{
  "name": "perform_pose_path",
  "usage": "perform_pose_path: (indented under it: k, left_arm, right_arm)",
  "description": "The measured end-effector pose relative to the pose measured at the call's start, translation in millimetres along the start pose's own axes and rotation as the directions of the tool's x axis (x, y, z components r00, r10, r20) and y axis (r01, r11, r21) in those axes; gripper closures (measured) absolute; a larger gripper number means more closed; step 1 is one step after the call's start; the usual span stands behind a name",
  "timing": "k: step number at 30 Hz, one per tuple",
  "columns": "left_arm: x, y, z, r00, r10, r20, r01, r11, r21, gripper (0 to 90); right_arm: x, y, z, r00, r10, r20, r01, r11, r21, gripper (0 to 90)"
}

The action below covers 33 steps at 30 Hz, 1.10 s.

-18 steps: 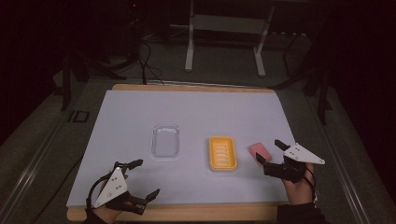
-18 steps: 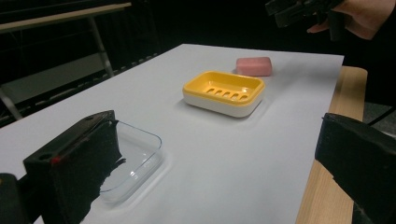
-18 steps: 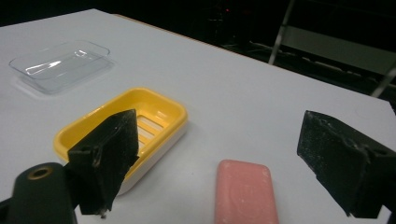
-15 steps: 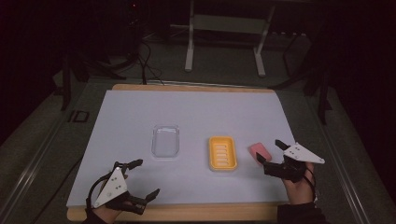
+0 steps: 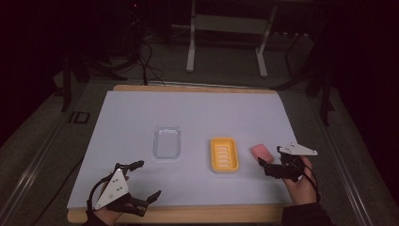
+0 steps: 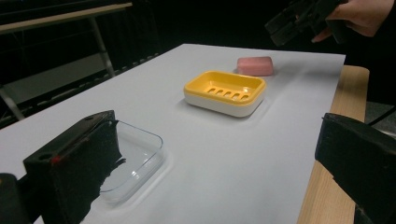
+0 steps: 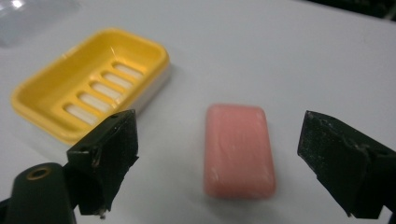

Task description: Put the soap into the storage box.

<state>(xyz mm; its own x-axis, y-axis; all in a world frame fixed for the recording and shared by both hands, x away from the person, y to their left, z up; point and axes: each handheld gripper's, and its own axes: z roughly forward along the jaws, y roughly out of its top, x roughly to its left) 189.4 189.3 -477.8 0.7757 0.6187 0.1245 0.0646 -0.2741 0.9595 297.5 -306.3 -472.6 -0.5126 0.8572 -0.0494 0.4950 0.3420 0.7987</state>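
Note:
A pink soap bar (image 5: 261, 151) lies flat on the white sheet, just right of a yellow slotted soap dish (image 5: 224, 154). My right gripper (image 5: 271, 157) hovers at the soap's near right side. In the right gripper view its jaws stand open either side of the soap (image 7: 239, 149) without touching it, and the dish (image 7: 88, 84) is at upper left. My left gripper (image 5: 148, 180) is open and holds nothing near the front left edge. The left gripper (image 6: 215, 163) looks past a clear plastic tray (image 6: 135, 154) toward the dish (image 6: 225, 91) and the soap (image 6: 254, 65).
The clear tray (image 5: 167, 141) sits left of the dish at mid-table. The white sheet (image 5: 197, 113) covers a wooden table whose front edge (image 5: 188, 214) shows. A metal stand (image 5: 226, 42) and cables (image 5: 146, 61) lie on the floor beyond the far edge.

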Motion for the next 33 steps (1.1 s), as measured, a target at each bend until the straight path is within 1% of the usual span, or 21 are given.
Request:
perform_pose_path:
  k: [1,3,4,5,8,9,11,12,13,16,17,18,19,20,22,24,25,26,30,31,33]
  left_arm:
    - [-0.1,0.0,-0.1,1.0000,-0.001,0.001,0.001,1.0000,-0.001,0.6]
    - [-0.1,0.0,-0.1,1.0000,-0.001,0.001,0.001,1.0000,0.000,0.6]
    - [-0.2,-0.1,0.0,1.0000,0.001,0.001,-0.001,1.0000,0.002,0.6]
    - [-0.2,-0.1,0.0,1.0000,0.001,0.000,-0.001,1.0000,0.003,0.6]
    - [-0.1,-0.1,0.0,1.0000,0.000,0.001,0.000,1.0000,0.003,0.6]
    - [0.1,-0.2,0.2,1.0000,0.000,0.001,0.000,1.0000,0.004,0.6]
    - [0.1,-0.2,0.5,1.0000,0.000,0.000,0.000,1.0000,0.005,0.6]
    - [0.1,-0.2,0.6,1.0000,0.000,0.000,0.000,1.0000,0.005,0.6]
    - [-0.1,-0.2,0.7,1.0000,0.002,-0.001,-0.002,1.0000,0.007,0.6]
    - [-0.1,-0.2,0.6,1.0000,0.001,0.000,-0.001,1.0000,0.006,0.6]
    - [0.0,-0.2,0.5,1.0000,0.001,0.000,-0.001,1.0000,0.006,0.6]
    - [0.0,-0.2,0.5,1.0000,0.001,0.000,-0.001,1.0000,0.006,0.6]
    - [0.0,-0.2,0.6,1.0000,0.001,0.000,-0.001,1.0000,0.005,0.6]
    - [0.1,-0.1,0.4,1.0000,0.001,0.001,-0.001,1.0000,0.005,0.6]
    - [0.0,-0.2,0.4,1.0000,0.002,0.000,-0.002,1.0000,0.005,0.6]
    - [-0.1,-0.2,0.3,1.0000,0.000,0.001,0.000,1.0000,0.005,0.6]
    - [-0.2,-0.1,0.3,1.0000,0.001,0.001,-0.001,1.0000,0.005,0.6]
    - [-0.2,-0.1,0.3,1.0000,0.001,0.001,-0.001,1.0000,0.005,0.6]
    - [-0.2,-0.2,0.4,1.0000,0.005,-0.001,-0.005,0.9999,0.010,0.6]
    - [-0.3,-0.3,0.6,1.0000,0.005,-0.002,-0.005,0.9999,0.012,0.6]
    - [-0.2,-0.1,0.5,1.0000,0.003,-0.001,-0.003,1.0000,0.007,0.6]
  right_arm:
    - [-0.8,1.3,1.1,1.0000,-0.001,0.003,0.001,0.998,0.057,12.3]
    - [-1.2,1.9,1.4,1.0000,0.006,-0.003,-0.006,0.997,0.079,12.3]
    - [-2.5,3.0,3.0,0.9991,0.036,-0.022,-0.033,0.990,0.135,12.4]
    - [-3.1,3.5,3.7,0.9986,0.047,-0.024,-0.043,0.986,0.161,12.8]
    - [-4.0,4.5,5.9,0.9959,0.086,-0.026,-0.077,0.963,0.259,13.6]
    - [-4.0,4.5,5.9,0.9959,0.086,-0.026,-0.077,0.963,0.259,13.6]
    - [-4.9,5.8,6.6,0.9942,0.104,-0.028,-0.089,0.938,0.336,14.0]
    - [-4.9,5.8,6.6,0.9942,0.104,-0.028,-0.089,0.938,0.336,14.0]
    - [-5.9,6.9,6.9,0.9923,0.119,-0.036,-0.095,0.913,0.397,14.2]
    - [-7.0,9.0,5.0,0.9928,0.117,-0.028,-0.095,0.905,0.414,14.3]
    - [-8.2,11.4,4.3,0.9892,0.141,-0.040,-0.107,0.880,0.462,14.6]
    - [-8.2,11.4,4.3,0.9892,0.141,-0.040,-0.107,0.880,0.462,14.6]
    - [-9.0,13.3,4.4,0.9904,0.132,-0.039,-0.095,0.859,0.504,15.2]
    - [-9.3,14.3,4.5,0.9910,0.127,-0.041,-0.087,0.847,0.524,16.5]
    - [-10.0,15.8,5.4,0.9915,0.122,-0.044,-0.075,0.817,0.571,17.0]
    - [-11.0,16.6,7.1,0.9909,0.123,-0.056,-0.062,0.783,0.619,17.0]
    - [-11.0,16.6,7.1,0.9909,0.123,-0.056,-0.062,0.783,0.619,17.0]
    - [-11.3,16.9,9.5,0.9899,0.125,-0.066,-0.050,0.746,0.664,16.8]
    - [-11.8,16.3,12.9,0.9882,0.123,-0.091,-0.021,0.697,0.717,16.4]
    - [-11.8,16.3,12.9,0.9882,0.123,-0.091,-0.021,0.697,0.717,16.4]
    - [-10.9,15.3,15.1,0.9885,0.117,-0.096,-0.005,0.659,0.752,16.4]
